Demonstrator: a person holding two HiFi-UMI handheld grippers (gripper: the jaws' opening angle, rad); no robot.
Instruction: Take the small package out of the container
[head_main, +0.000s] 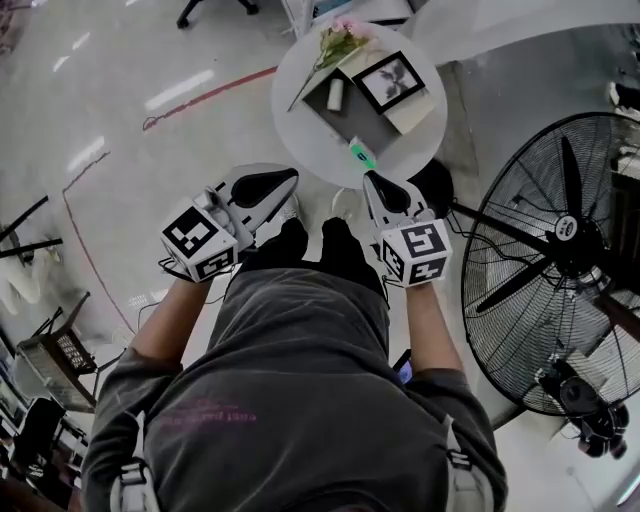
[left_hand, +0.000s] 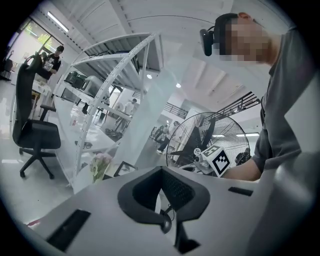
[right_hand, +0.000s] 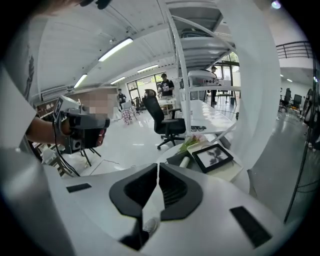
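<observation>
Ahead of the person, on the round table (head_main: 300, 60), the white package (head_main: 336, 93) lies in the dark container (head_main: 330, 120), beside flowers (head_main: 340, 40) and a picture frame (head_main: 392, 82). Both bare forearms reach forward from the torso, well apart, each hand behind its marker cube. The left gripper (head_main: 290, 178) sits short of the table, angled toward it; its jaws are together with nothing between them. The right gripper (head_main: 372, 180) tilts downward, its tip at the table's near edge by a green item (head_main: 362, 155), well short of the package; its jaws are also closed and empty. A fan (head_main: 560, 250) stands at the right.
</observation>
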